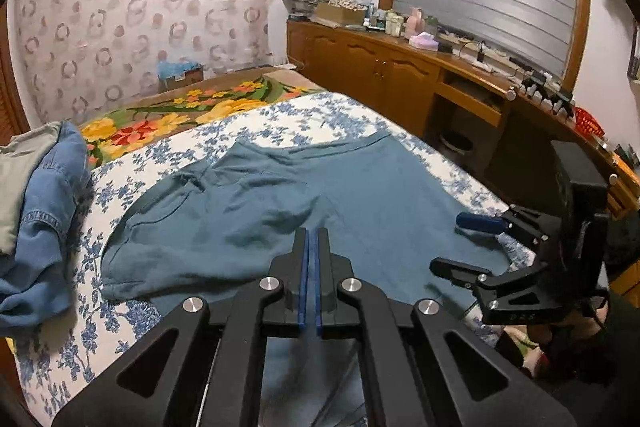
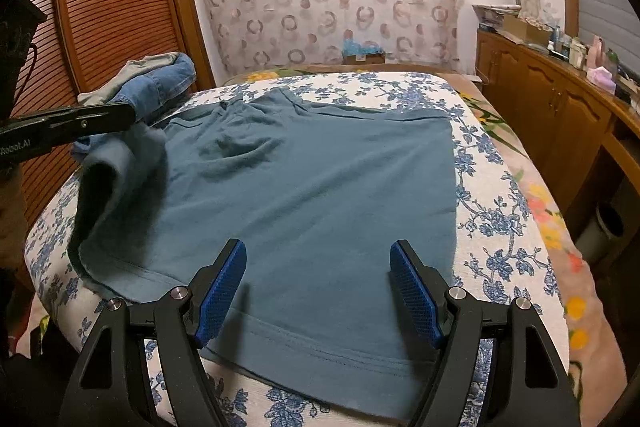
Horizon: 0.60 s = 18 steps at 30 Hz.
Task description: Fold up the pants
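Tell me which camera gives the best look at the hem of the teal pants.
The right wrist view: the stitched hem runs across the frame just below the open right hand-held gripper. In the left wrist view the shut left hand-held gripper covers most of the near edge of the teal pants.

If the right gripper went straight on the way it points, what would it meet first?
Probably the teal pants: the right gripper hangs open over their near hem, angled down at the cloth, with nothing between. How far above it is unclear.

denim garment (image 1: 48, 211) heaped on floral bedspread (image 1: 280, 119) | wooden dresser (image 1: 360, 67) cluttered | circle-patterned curtain (image 1: 140, 7)
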{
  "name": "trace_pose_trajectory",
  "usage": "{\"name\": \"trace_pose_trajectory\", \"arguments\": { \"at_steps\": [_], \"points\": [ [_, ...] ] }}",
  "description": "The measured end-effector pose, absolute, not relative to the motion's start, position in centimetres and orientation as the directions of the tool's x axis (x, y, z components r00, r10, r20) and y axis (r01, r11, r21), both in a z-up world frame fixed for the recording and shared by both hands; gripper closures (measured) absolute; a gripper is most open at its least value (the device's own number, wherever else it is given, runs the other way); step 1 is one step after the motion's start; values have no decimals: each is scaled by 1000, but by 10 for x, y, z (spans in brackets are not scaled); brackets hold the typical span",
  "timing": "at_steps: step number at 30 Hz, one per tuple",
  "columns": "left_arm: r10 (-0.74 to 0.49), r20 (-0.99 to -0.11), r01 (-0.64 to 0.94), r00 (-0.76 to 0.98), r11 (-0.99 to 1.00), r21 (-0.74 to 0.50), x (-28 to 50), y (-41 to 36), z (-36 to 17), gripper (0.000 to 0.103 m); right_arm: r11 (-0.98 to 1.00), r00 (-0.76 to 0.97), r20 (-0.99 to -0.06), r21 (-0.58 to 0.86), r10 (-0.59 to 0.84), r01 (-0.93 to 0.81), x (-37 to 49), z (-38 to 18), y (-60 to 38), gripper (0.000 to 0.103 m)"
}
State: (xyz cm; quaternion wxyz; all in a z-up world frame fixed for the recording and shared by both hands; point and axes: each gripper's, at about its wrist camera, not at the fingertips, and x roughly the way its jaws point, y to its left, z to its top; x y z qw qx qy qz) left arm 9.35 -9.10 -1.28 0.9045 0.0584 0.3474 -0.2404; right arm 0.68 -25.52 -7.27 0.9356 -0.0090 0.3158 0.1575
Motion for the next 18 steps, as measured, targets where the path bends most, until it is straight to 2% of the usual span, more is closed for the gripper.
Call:
{"name": "trace_pose_trajectory", "arguments": {
  "at_steps": [1,2,4,6,8,18],
  "points": [
    [-377,-667,463,643,885,-53,94,-89,-16,100,949,749,-594,85,293,-304,7,-73,-254,27],
    [-363,-673,455,644,889,-44,96,-88,-18,91,948,748,-593,86,297,-307,8,-72,-253,27],
    [-344,-678,438,650,898,-36,97,-84,-21,73,945,747,-591,88,304,-315,9,-72,-249,27],
    [-343,-676,423,652,905,-51,97,-77,-24,40,941,744,-589,92,315,-326,10,-72,-246,27],
    [-334,-670,398,662,915,-63,95,-68,-27,30,937,742,-586,94,326,-338,11,-72,-242,27],
    [-262,-706,312,658,948,-62,81,-31,-55,29,881,686,-582,125,437,-456,21,-74,-204,41]
  ]
}}
